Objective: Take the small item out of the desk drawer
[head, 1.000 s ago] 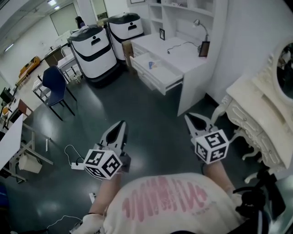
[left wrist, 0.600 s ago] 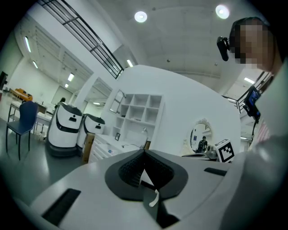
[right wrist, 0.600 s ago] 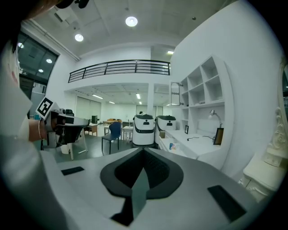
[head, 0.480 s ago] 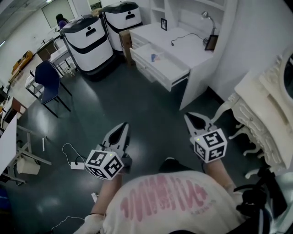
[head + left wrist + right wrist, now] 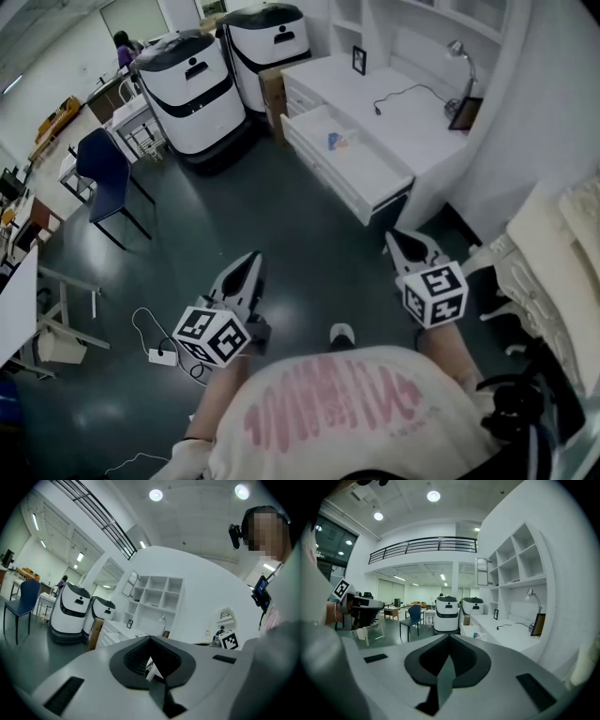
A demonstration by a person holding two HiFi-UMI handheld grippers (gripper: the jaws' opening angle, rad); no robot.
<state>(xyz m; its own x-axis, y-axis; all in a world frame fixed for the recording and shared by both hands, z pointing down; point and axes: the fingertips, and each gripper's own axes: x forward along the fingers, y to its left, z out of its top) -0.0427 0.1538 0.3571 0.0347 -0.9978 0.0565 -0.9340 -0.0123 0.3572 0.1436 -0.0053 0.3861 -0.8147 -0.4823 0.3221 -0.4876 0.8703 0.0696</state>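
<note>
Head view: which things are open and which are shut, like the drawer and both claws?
Desk drawer: pulled open.
Small item: lying inside the drawer, untouched.
Left claw: shut, empty, far from the desk.
Right claw: shut, empty, far from the desk.

I count two white robots (image 5: 192, 89), one blue chair (image 5: 105, 169), one desk lamp (image 5: 462, 52), one open drawer (image 5: 361, 173), one small item (image 5: 335, 141).
</note>
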